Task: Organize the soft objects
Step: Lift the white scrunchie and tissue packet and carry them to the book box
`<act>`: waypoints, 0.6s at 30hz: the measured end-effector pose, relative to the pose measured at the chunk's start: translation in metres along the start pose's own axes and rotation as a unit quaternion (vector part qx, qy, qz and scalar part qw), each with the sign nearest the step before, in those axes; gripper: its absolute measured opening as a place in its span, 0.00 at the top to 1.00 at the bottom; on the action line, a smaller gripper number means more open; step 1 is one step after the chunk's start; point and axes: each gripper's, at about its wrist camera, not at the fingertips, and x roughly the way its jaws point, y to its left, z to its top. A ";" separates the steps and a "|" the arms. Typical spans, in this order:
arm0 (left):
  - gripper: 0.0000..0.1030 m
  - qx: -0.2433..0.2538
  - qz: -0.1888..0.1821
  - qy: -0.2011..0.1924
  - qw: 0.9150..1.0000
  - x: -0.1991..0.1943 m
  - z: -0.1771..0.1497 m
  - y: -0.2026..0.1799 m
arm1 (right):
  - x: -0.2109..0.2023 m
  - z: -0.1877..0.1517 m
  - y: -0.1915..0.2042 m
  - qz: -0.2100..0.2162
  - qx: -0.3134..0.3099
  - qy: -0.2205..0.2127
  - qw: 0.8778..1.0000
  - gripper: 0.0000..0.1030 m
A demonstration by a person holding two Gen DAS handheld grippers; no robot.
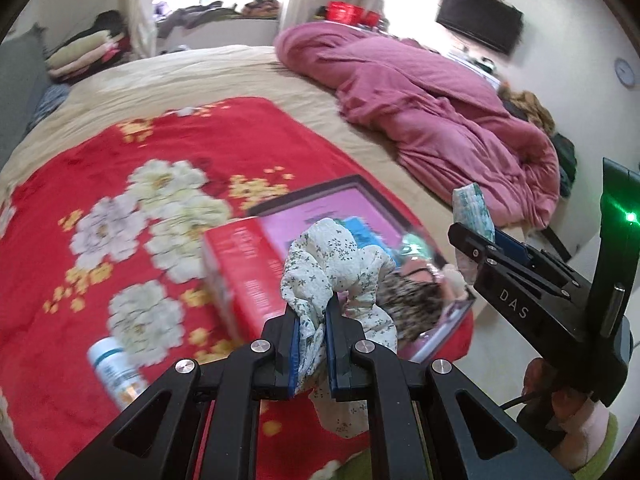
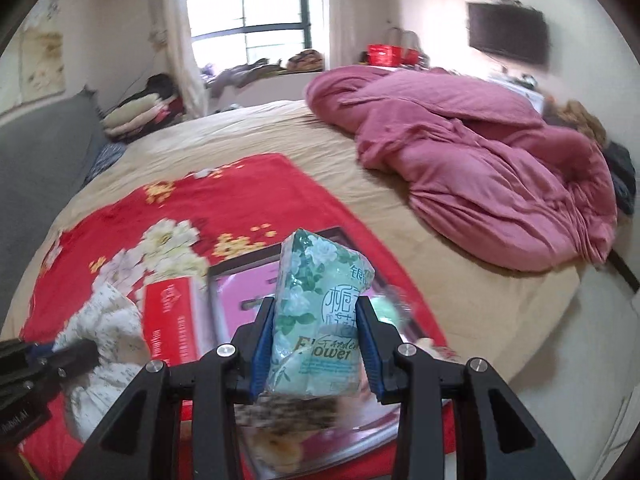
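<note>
Open tray/box lid w/ dark rim [image 1: 308, 194], pink inside, lies on red floral blanket [image 1: 120, 184] on the bed [image 1: 192, 74]. Contents blurred: a leopard-print soft item [image 1: 412, 304], something blue, something pale at the near-right corner; can't ID further. Red carton [image 1: 244, 276] stands touching tray's left edge; white print on its sides, too smeared to read. White bottle [image 1: 114, 372] w/ blue label lies on blanket just left of L tool, text unreadable.

L tool [image 1: 311, 344]: blue pads nearly together, pinching a white floral-print cloth [image 1: 340, 264]; cloth bunches above the pads and hangs below, held over the tray's near side.

R tool [image 2: 318, 344]: partly open, pads pressing both sides of a green tissue pack [image 2: 320, 312], upright, above tray. Pack print: "Flower", "Garden" above it, Chinese chars, white flower art. R tool body in left wrist view reads "DAS".

Pink duvet [image 2: 472, 160] heaped on bed's far right.
</note>
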 end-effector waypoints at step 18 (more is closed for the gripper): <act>0.90 0.049 -0.013 0.053 0.997 0.088 0.018 -0.071 | 0.032 -0.009 -0.073 0.004 0.062 0.023 0.998 0.62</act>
